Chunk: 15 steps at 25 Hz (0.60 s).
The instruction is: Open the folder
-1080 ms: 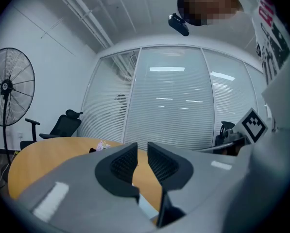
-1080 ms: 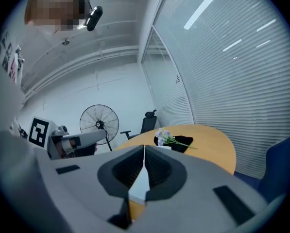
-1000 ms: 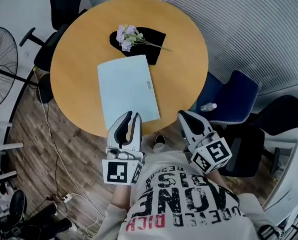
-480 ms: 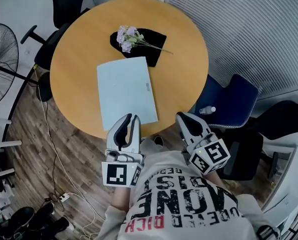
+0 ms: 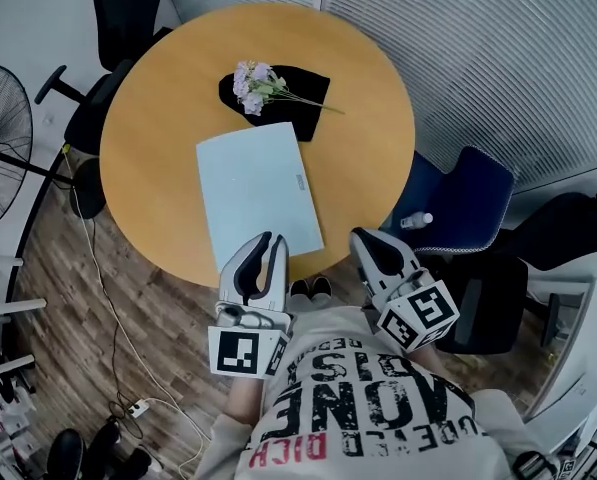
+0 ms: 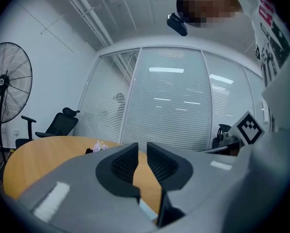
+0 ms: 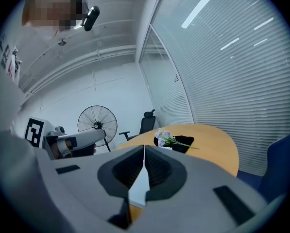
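A pale folder (image 5: 260, 196) lies closed on a round table (image 5: 148, 118), near the person's side. The left gripper (image 5: 267, 240) hovers by its near edge, jaws slightly apart, empty. The right gripper (image 5: 364, 240) has jaws together, holding nothing.

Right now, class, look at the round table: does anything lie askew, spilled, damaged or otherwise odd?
Nothing is spilled or damaged. The pale folder lies closed and flat, turned a little askew on the table. One oddity: a flower sprig lies loose on a black cloth, not in a vase.
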Each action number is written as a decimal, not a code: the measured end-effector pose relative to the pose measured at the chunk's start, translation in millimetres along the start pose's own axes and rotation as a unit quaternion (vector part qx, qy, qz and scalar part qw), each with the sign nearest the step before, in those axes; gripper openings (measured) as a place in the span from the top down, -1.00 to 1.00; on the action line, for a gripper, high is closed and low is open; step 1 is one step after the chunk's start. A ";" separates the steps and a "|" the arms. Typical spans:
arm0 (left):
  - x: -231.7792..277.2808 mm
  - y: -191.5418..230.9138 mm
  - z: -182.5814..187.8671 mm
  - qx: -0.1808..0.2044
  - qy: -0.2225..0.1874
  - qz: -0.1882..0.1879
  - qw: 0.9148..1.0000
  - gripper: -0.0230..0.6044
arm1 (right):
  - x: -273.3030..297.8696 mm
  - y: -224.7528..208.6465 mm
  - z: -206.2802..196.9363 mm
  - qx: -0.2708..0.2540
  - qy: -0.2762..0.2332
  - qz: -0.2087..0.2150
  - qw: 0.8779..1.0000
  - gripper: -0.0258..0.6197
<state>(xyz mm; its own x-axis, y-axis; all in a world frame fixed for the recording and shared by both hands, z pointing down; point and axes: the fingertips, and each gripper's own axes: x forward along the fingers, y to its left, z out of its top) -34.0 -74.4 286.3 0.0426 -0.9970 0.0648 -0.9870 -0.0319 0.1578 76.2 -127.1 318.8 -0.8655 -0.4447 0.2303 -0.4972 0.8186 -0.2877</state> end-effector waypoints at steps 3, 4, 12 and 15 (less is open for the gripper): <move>-3.2 2.1 6.6 0.005 0.000 -0.008 1.000 0.72 | 2.2 5.8 3.8 0.004 -0.007 -0.004 1.000 0.88; -4.2 3.3 7.7 0.006 0.001 -0.010 1.000 0.72 | 2.9 8.1 4.6 0.004 -0.009 -0.005 1.000 0.88; -6.8 10.8 8.0 0.009 0.004 -0.021 1.000 0.72 | 6.3 13.2 3.8 0.009 -0.011 -0.014 1.000 0.88; -6.2 11.7 6.2 0.009 0.007 -0.027 1.000 0.72 | 6.1 11.1 1.3 0.012 -0.012 -0.022 1.000 0.88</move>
<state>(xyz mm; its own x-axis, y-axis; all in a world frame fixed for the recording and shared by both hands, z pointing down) -46.8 -69.1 281.7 0.0977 -0.9927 0.0707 -0.9857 -0.0868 0.1442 65.3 -121.3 315.8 -0.8441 -0.4890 0.2202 -0.5356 0.7890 -0.3010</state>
